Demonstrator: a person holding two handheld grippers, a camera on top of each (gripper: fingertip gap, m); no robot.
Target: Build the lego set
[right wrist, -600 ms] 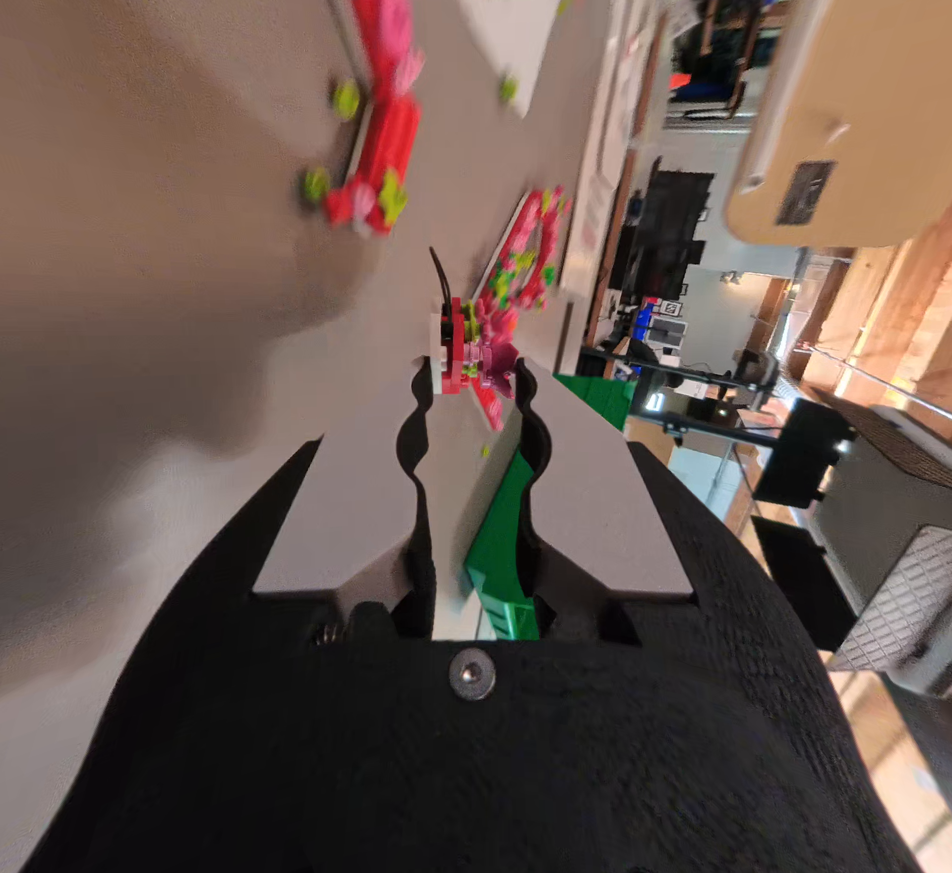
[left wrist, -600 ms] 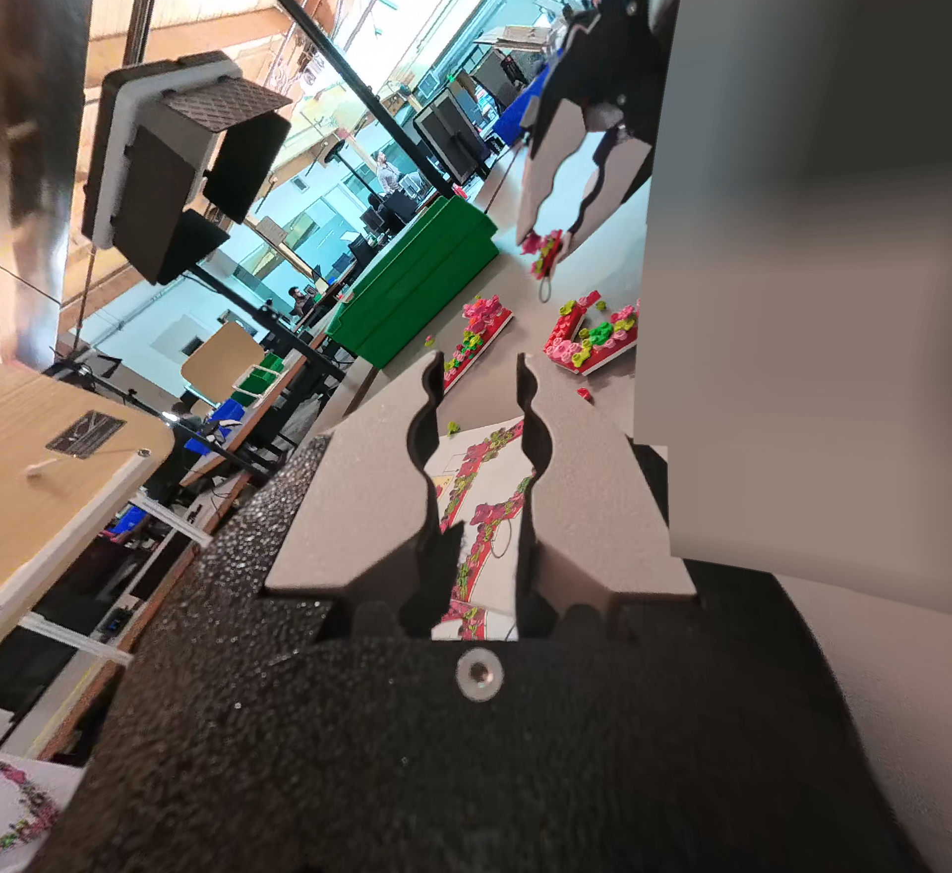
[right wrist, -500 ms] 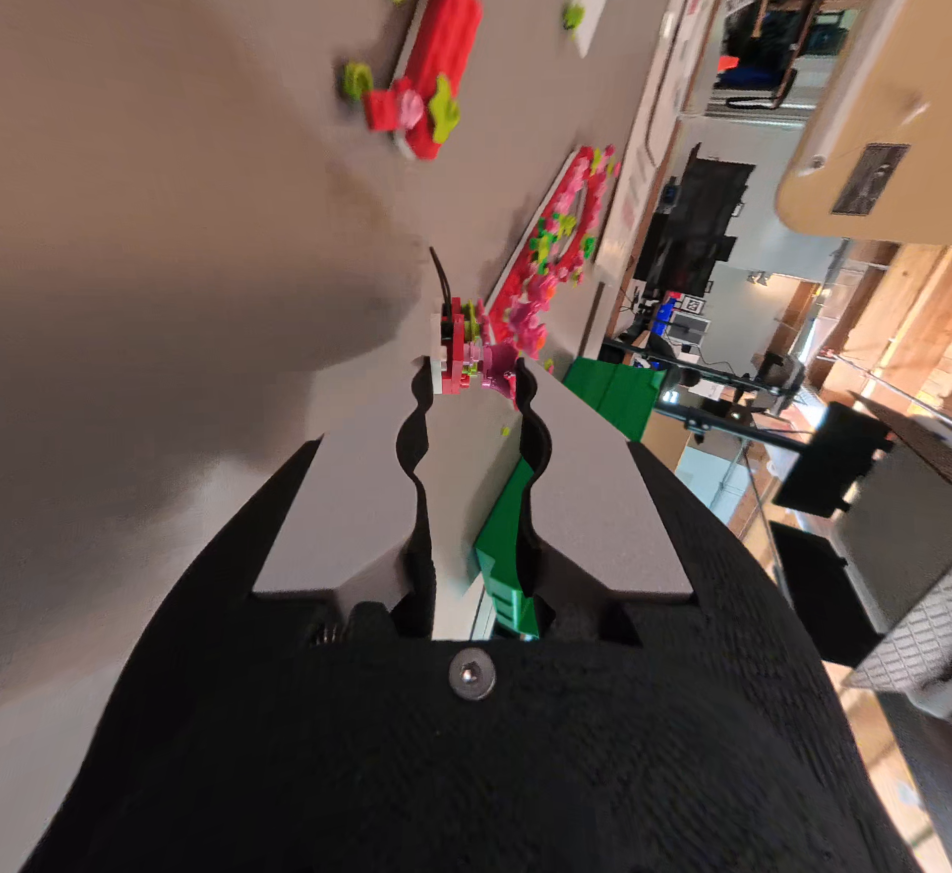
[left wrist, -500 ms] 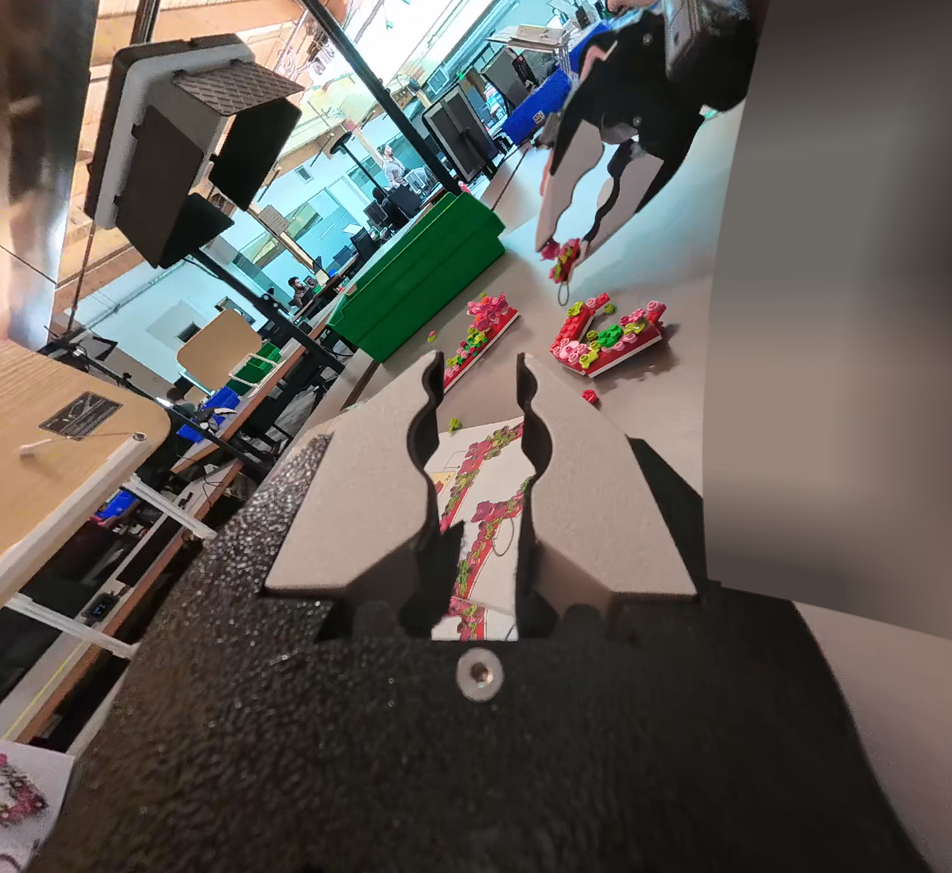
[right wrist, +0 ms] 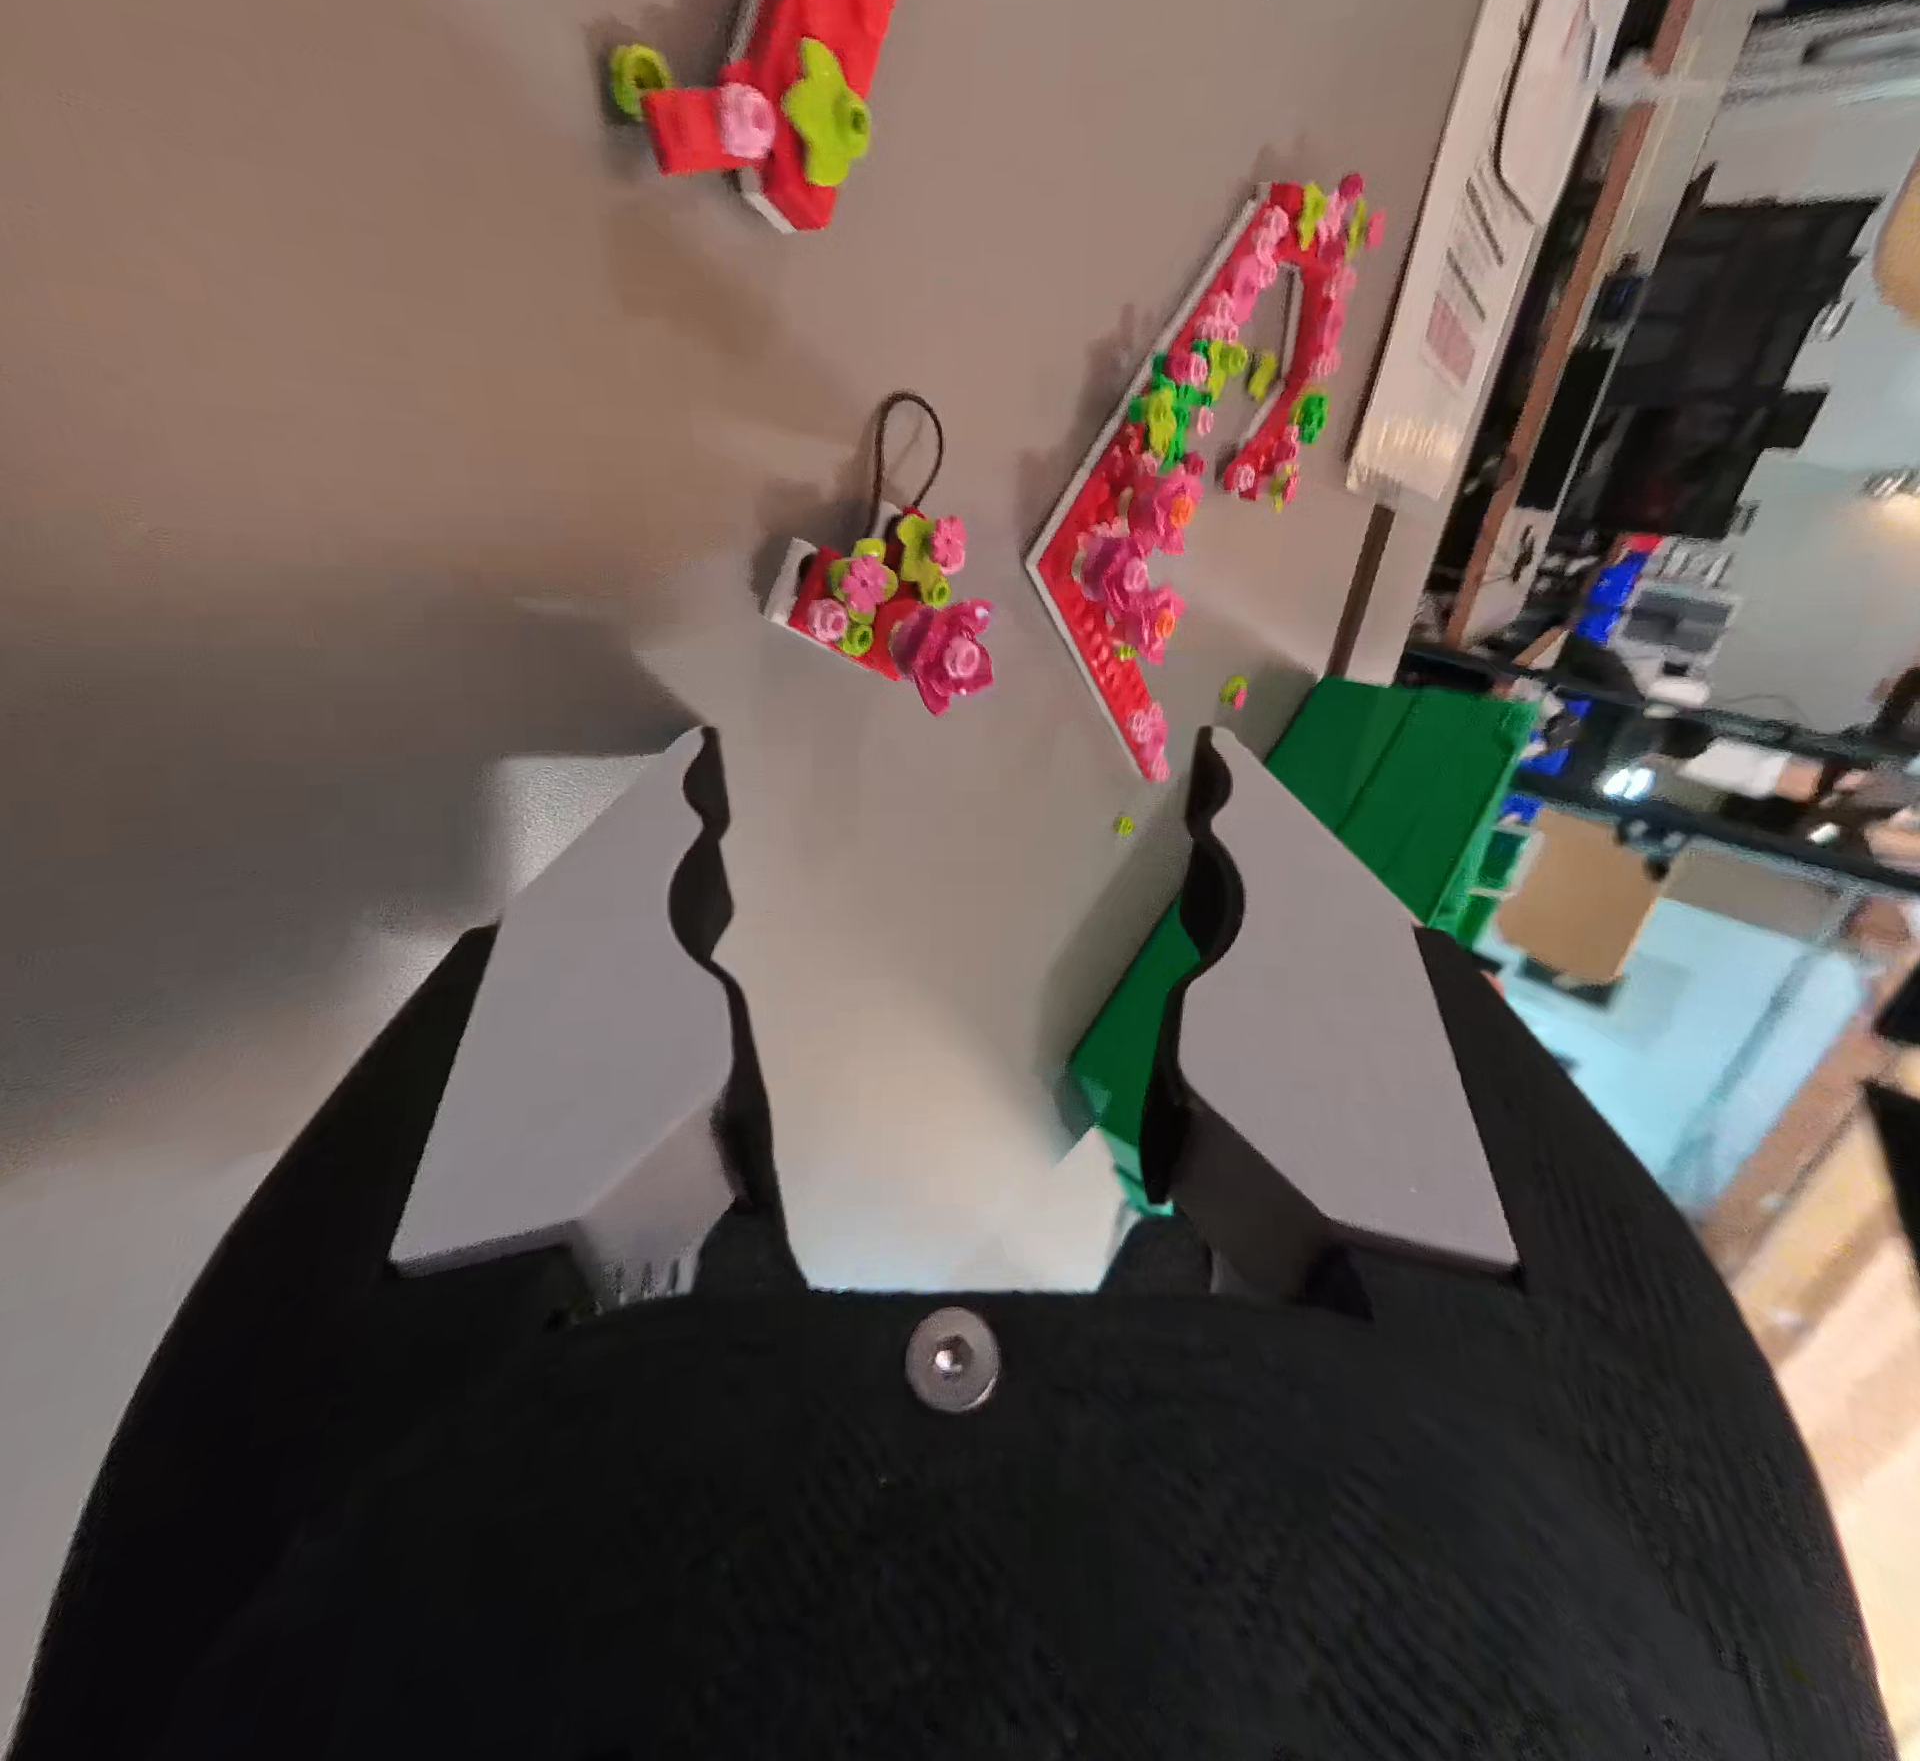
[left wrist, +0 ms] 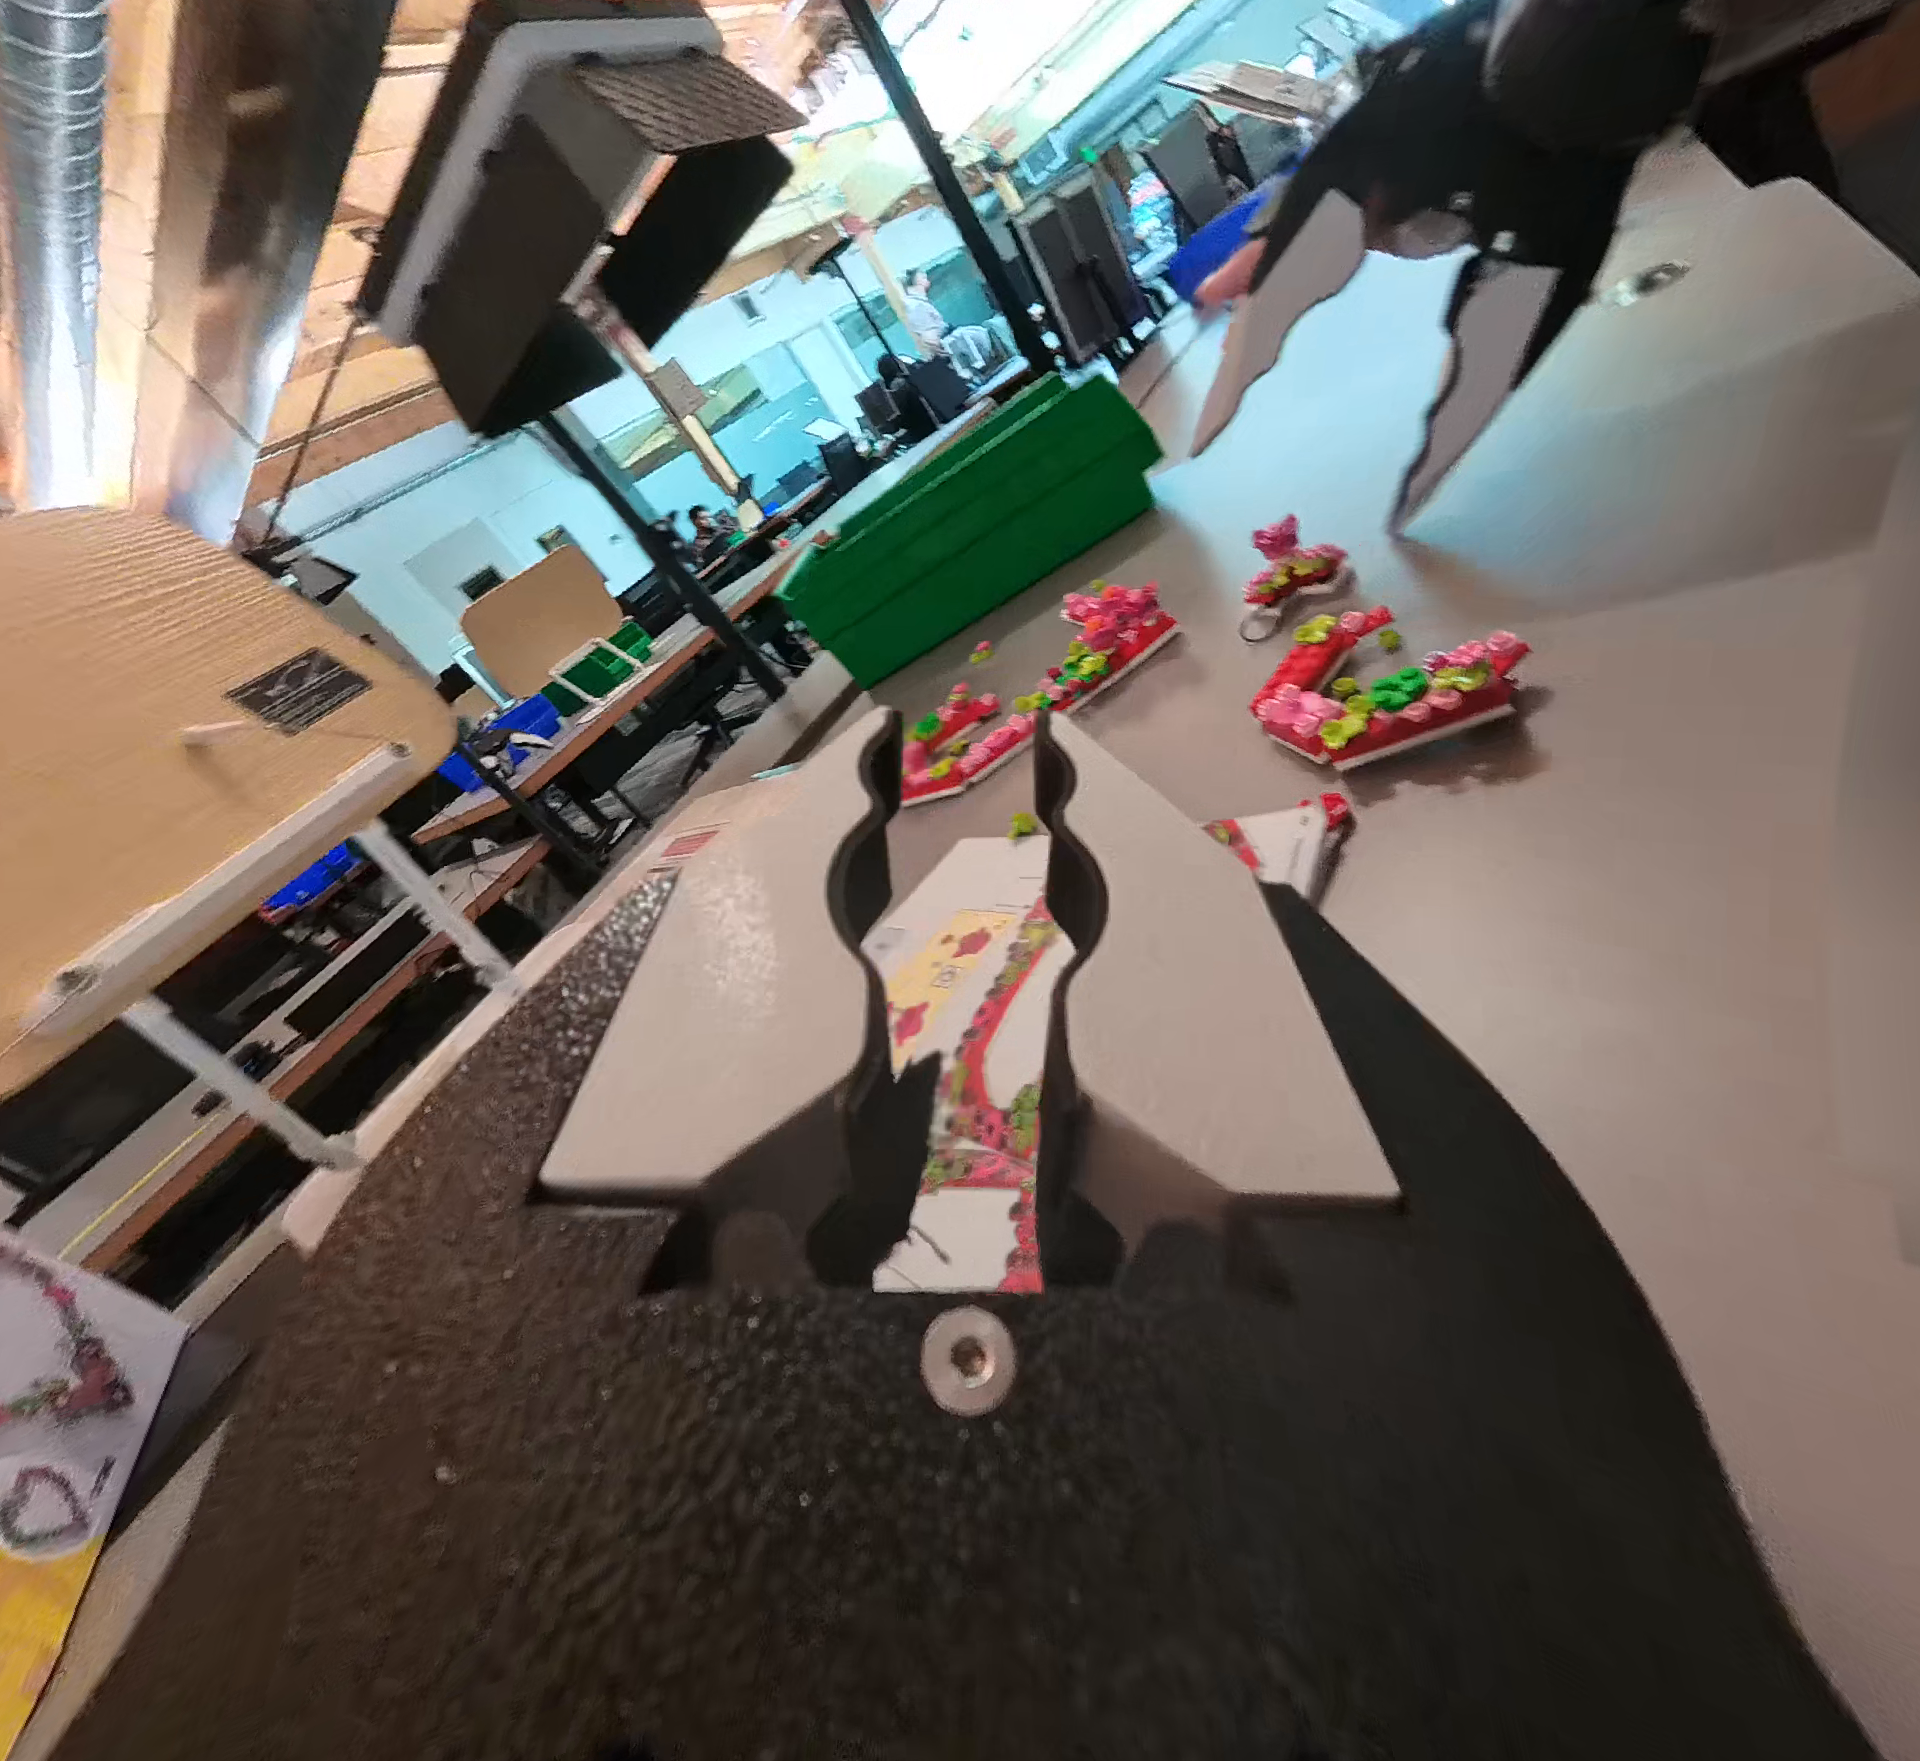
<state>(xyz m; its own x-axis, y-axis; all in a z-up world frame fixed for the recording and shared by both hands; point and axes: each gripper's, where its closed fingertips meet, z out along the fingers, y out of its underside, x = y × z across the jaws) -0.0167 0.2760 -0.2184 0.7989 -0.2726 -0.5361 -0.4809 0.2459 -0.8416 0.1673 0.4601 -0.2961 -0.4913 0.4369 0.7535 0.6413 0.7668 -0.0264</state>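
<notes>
My right gripper (right wrist: 951, 755) is open and empty, just above the table. A small red lego piece with pink and green flowers and a black cord loop (right wrist: 883, 610) lies on the table just beyond its tips. The left wrist view shows this gripper (left wrist: 1299, 485) hovering over the same piece (left wrist: 1294, 563). A V-shaped red flower section (right wrist: 1174, 485) lies beside it, and another red section (right wrist: 821, 49) farther off. My left gripper (left wrist: 966, 740) is nearly shut with nothing between its fingers, held over the instruction booklet (left wrist: 966, 973).
A green box (left wrist: 966, 548) stands at the table's far edge; it also shows in the right wrist view (right wrist: 1392, 797). Loose green studs (right wrist: 1122, 823) lie about. A small white and red piece (left wrist: 1288, 844) lies near the booklet. Other tables stand beyond the table's edge.
My right gripper has opened and let go of the small flower piece, which now lies on the table. The gripper has drawn back from it. My left gripper kept its narrow gap.
</notes>
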